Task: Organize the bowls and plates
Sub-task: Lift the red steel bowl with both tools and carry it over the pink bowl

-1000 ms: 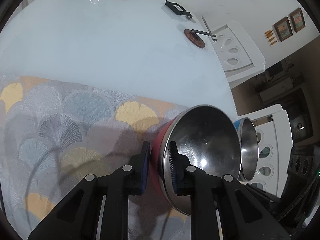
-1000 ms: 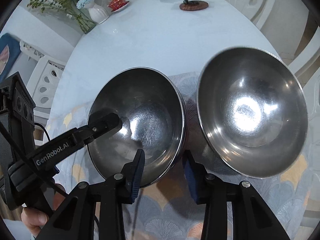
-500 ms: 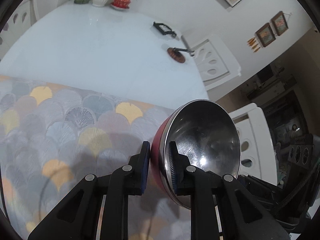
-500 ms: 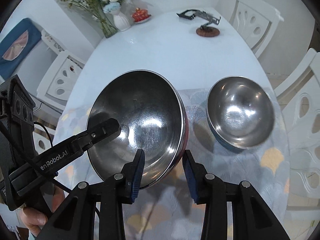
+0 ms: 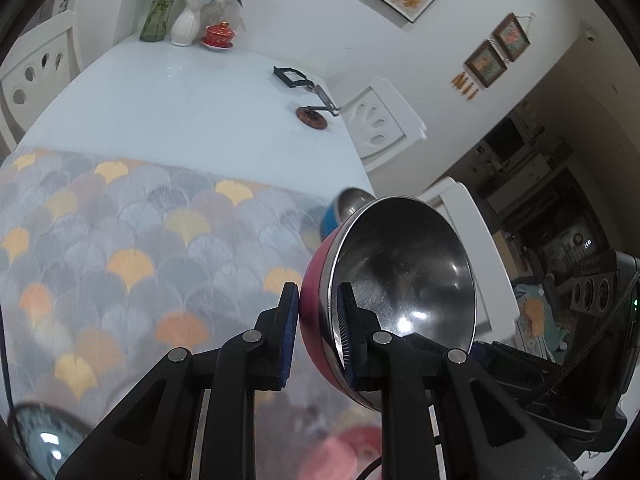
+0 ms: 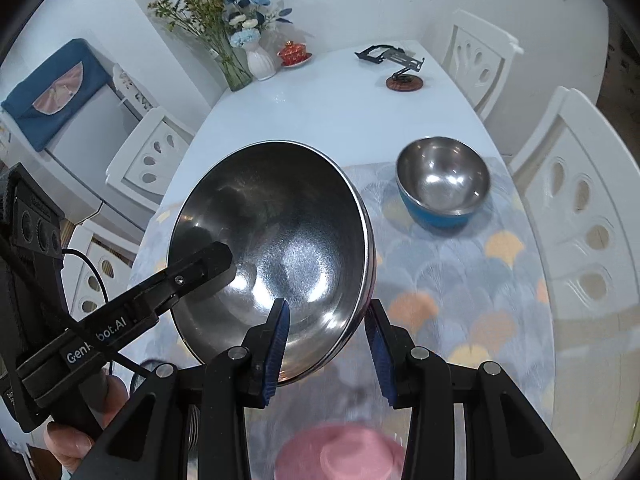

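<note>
My left gripper point(image 5: 318, 334) is shut on the rim of a red-sided steel bowl point(image 5: 404, 280) and holds it in the air, tilted. The same bowl point(image 6: 276, 256) fills the middle of the right wrist view, with the left gripper's finger point(image 6: 200, 264) inside its rim. My right gripper point(image 6: 326, 344) straddles the bowl's near rim with its jaws apart, not touching it. A blue-sided steel bowl point(image 6: 442, 182) stands upright on the patterned mat point(image 6: 460, 280) at the far right; its edge shows in the left wrist view point(image 5: 340, 210). A pink plate point(image 6: 340, 456) lies below the grippers.
A glass-blue plate point(image 5: 36, 440) lies at the mat's near left corner. On the white table point(image 6: 328, 104) stand a phone stand point(image 6: 400, 68), flower vases point(image 6: 260, 62) and a red lidded cup point(image 6: 294, 54). White chairs point(image 6: 588, 216) ring the table.
Both grippers have risen and pulled back from the table with the red bowl. The blue bowl stays on the mat, now farther away. The pink plate has come into view below.
</note>
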Motion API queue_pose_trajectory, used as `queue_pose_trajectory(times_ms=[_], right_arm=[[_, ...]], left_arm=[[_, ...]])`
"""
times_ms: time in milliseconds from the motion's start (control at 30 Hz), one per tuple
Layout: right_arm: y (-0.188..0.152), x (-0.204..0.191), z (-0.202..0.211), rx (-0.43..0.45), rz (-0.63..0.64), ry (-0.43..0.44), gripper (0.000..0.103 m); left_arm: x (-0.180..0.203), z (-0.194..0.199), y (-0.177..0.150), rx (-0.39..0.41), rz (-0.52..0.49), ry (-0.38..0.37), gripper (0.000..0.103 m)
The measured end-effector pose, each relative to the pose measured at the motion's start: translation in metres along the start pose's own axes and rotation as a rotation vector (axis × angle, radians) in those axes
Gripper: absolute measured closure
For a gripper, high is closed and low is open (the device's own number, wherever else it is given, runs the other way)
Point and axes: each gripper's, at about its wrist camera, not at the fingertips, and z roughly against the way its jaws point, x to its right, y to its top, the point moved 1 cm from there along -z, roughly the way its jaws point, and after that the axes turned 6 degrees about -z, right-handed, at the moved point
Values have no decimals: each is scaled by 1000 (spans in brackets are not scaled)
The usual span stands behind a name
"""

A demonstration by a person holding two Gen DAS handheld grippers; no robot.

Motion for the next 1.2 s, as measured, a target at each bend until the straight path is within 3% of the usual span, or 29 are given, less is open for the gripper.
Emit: queue_pose_trajectory(times_ms=[367, 800, 1200], right_arm=[[-73, 8, 49, 9, -29, -23, 64], [-135, 30, 44, -58, -69, -68, 64], [-162, 51, 27, -111, -103, -93, 64]], left_arm=[[31, 35, -71, -33, -26, -35, 88], [36, 24, -135, -127, -17, -43, 88], [43, 4, -163, -200, -77, -6, 88]])
